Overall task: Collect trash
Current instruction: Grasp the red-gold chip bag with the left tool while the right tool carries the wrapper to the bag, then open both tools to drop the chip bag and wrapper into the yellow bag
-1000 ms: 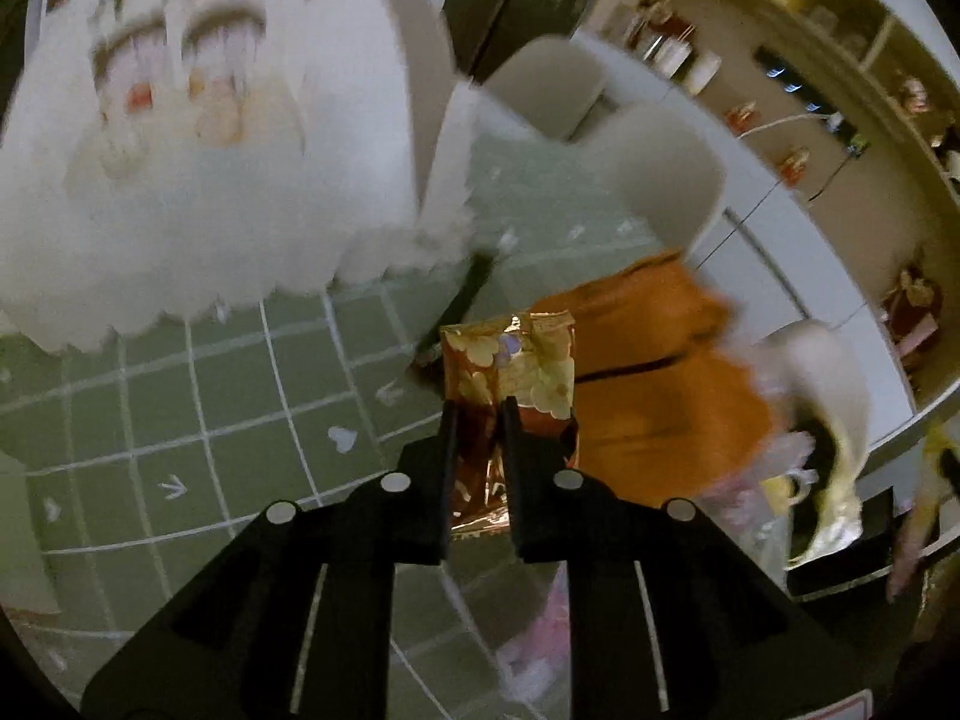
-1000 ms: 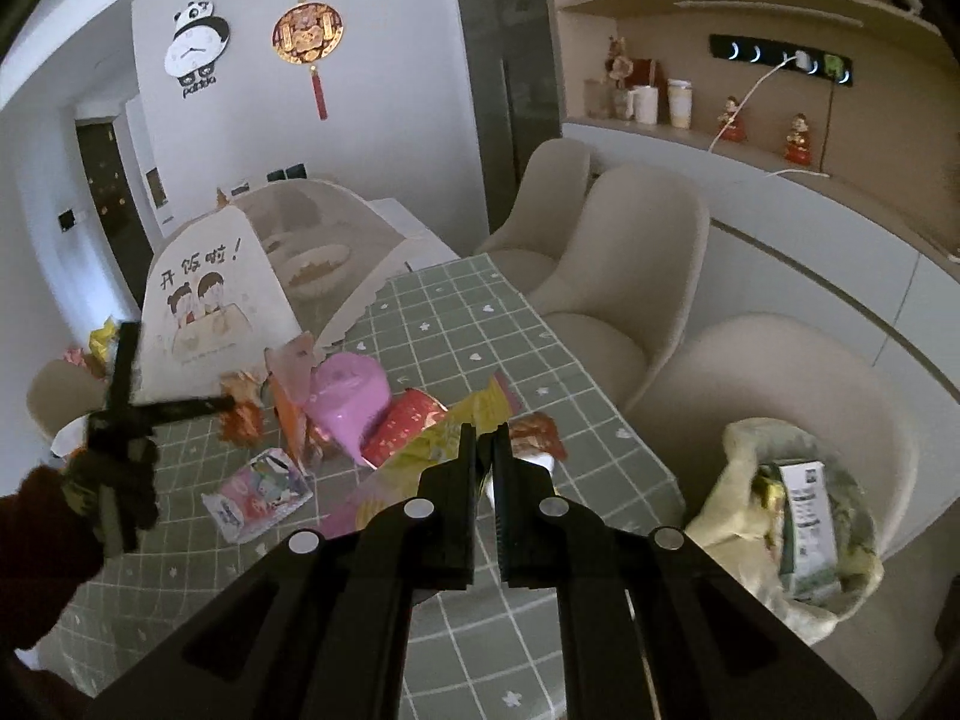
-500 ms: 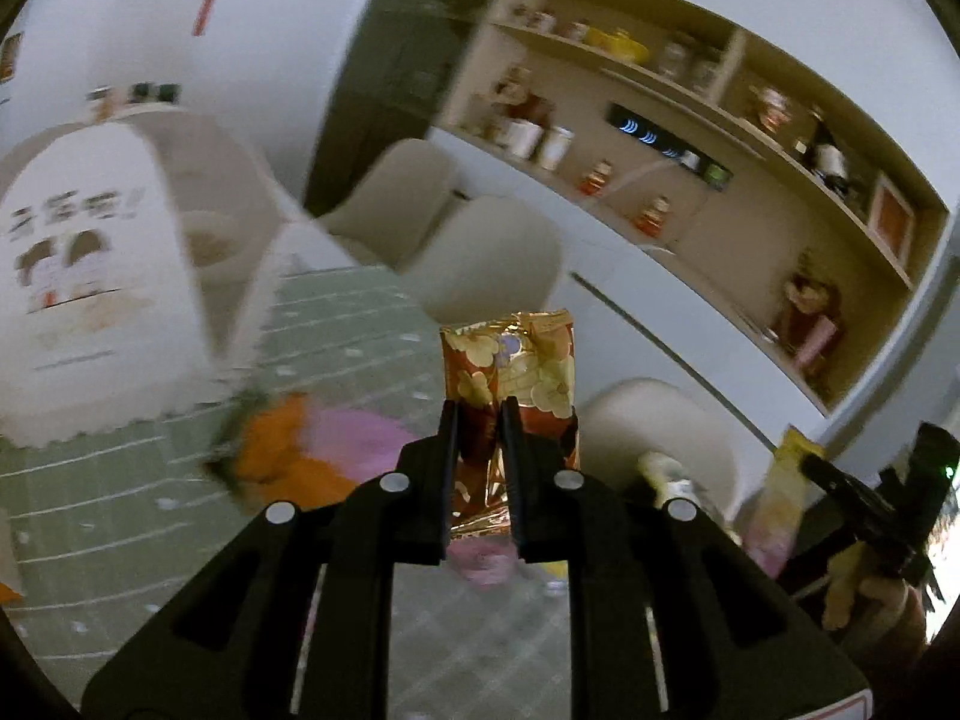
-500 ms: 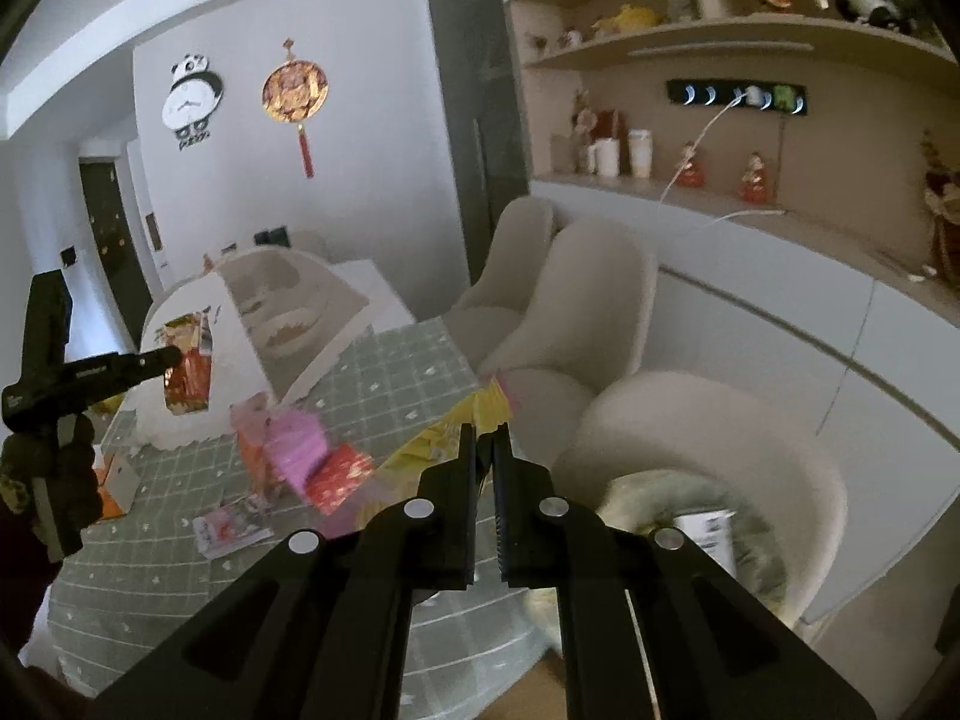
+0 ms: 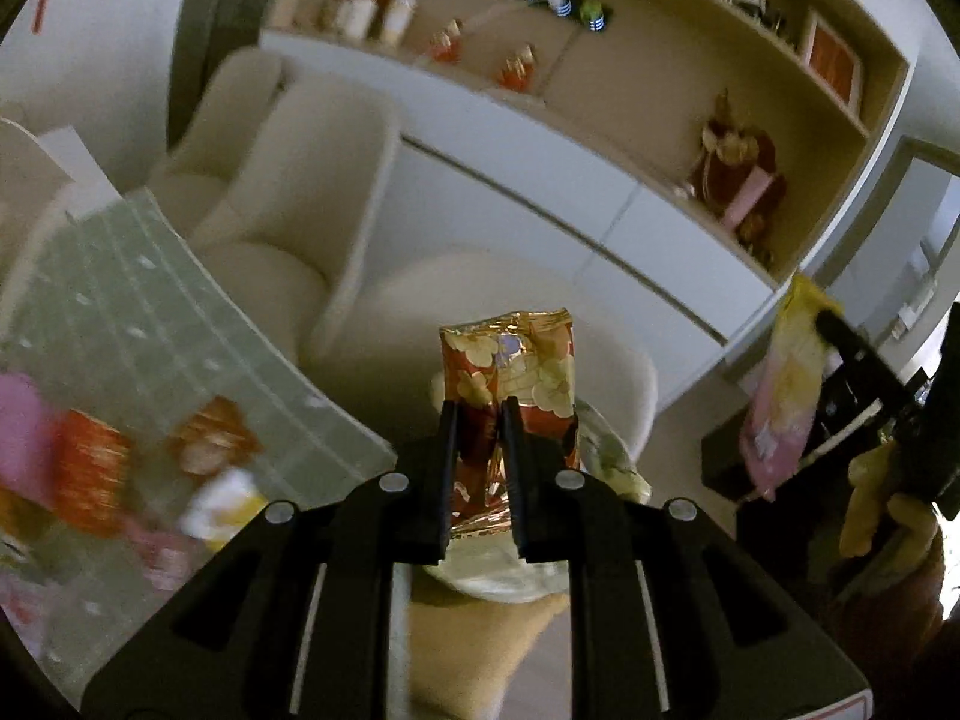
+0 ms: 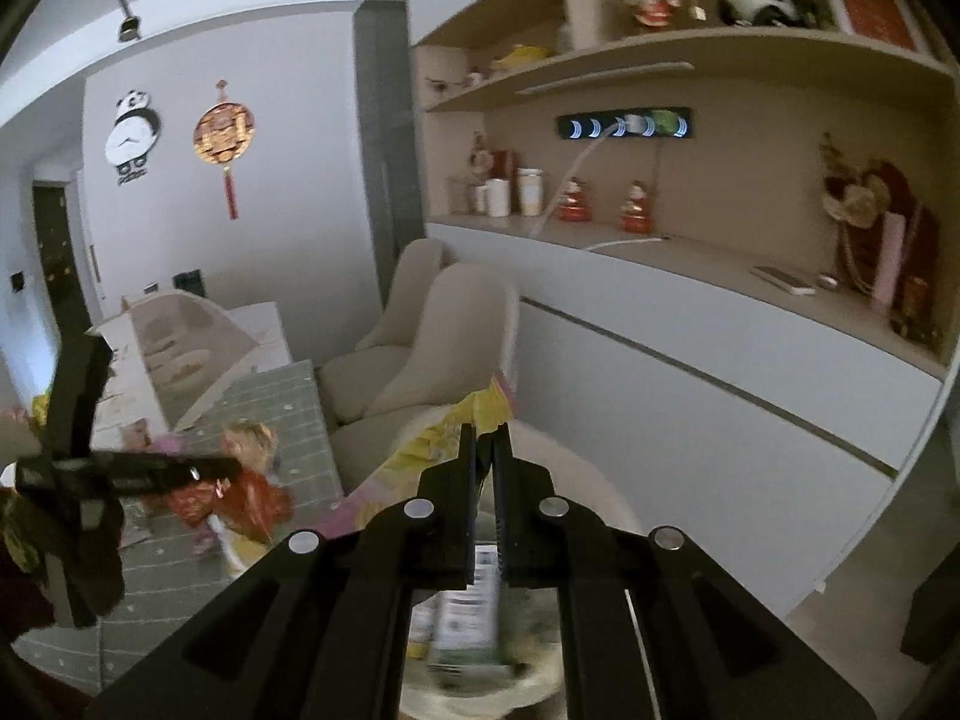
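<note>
My left gripper (image 5: 480, 414) is shut on a red and gold snack wrapper (image 5: 510, 366) that stands upright between its fingers. Beneath it a pale trash bag (image 5: 510, 576) sits on a cream chair (image 5: 612, 360). My right gripper (image 6: 485, 438) is shut on a yellow and pink wrapper (image 6: 420, 450), above the same bag (image 6: 474, 618), which holds packets. In the left wrist view that wrapper (image 5: 786, 390) hangs from the right gripper (image 5: 825, 318) at the far right. The right wrist view shows the left gripper (image 6: 231, 468) at the left with its red wrapper (image 6: 246, 498).
A table with a green checked cloth (image 5: 150, 312) lies to the left, with several wrappers (image 5: 90, 468) on it. Two more cream chairs (image 6: 450, 324) stand by the table. A white sideboard (image 6: 720, 360) and shelves run along the right wall. A mesh food cover (image 6: 180, 330) stands at the table's far end.
Both grippers have swung away from the table to the right and now hang over the bag on the chair. Each keeps its wrapper.
</note>
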`<state>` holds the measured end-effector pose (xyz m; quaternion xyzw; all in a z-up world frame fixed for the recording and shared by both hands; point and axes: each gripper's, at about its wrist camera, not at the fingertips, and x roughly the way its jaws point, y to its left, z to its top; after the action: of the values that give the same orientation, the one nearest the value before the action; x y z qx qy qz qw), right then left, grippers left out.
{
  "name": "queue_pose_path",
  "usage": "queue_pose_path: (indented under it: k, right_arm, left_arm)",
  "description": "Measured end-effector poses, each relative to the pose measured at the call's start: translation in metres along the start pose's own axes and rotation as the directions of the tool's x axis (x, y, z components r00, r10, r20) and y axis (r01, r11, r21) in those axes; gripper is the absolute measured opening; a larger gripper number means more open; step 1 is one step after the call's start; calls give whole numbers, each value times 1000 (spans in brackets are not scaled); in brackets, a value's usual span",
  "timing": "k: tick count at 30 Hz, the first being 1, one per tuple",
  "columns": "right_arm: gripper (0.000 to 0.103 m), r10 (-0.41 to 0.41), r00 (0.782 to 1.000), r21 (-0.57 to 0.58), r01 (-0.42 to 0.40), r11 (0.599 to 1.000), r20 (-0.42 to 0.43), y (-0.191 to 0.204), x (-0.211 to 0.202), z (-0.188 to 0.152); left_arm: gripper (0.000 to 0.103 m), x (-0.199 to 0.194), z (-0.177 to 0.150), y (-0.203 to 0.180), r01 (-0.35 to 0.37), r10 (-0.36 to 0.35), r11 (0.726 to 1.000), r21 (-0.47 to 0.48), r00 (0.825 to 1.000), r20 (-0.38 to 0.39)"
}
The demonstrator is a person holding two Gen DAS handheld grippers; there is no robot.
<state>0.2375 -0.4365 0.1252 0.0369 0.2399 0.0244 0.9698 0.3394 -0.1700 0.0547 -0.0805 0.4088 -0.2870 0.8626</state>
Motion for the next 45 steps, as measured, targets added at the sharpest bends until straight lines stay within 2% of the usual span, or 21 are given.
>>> queue_pose_path:
  k: [3,9,10,12,15,22,27,32,36,41,45]
  right_arm:
    - [7,-8,1000,28,9,1000,-14,-31,5,-5]
    - [7,9,999,95,-5,995,-35,-64,15,-25]
    - [7,10,999,102,-6,995,-36,-65,15,-29]
    - [7,18,999,127,-13,992,-38,-68,19,-35]
    - [7,28,999,144,-23,989,-38,-65,23,-39]
    - [7,54,997,84,-49,995,-56,-43,59,-48]
    - [7,65,991,-33,-70,997,-114,-4,107,-65]
    - [7,41,977,-205,-85,975,-209,38,146,-105]
    - [7,79,952,-179,-136,974,-295,43,161,-132]
    - [7,84,923,-83,-124,989,-375,27,176,-151]
    - [7,103,893,-26,-127,992,-438,21,191,-160]
  left_arm:
    - [14,37,-6,-22,5,-6,1000,-13,997,-71]
    - [14,73,-4,-52,20,-18,1000,15,991,-131]
    - [16,76,-5,-53,23,-21,1000,17,991,-134]
    - [30,88,-7,-55,20,-17,1000,15,989,-149]
    - [32,93,-8,-48,8,-13,999,-32,988,-153]
    - [35,57,-12,-23,-53,43,994,-100,994,-96]
    - [41,17,-24,3,-115,109,983,-142,993,-47]
    - [41,-13,-43,32,-183,180,962,-202,983,-34]
    - [41,-30,-64,61,-216,211,935,-283,976,-47]
    - [41,-39,-84,88,-241,230,896,-373,970,-75]
    - [41,-44,-94,96,-252,239,889,-383,967,-84]
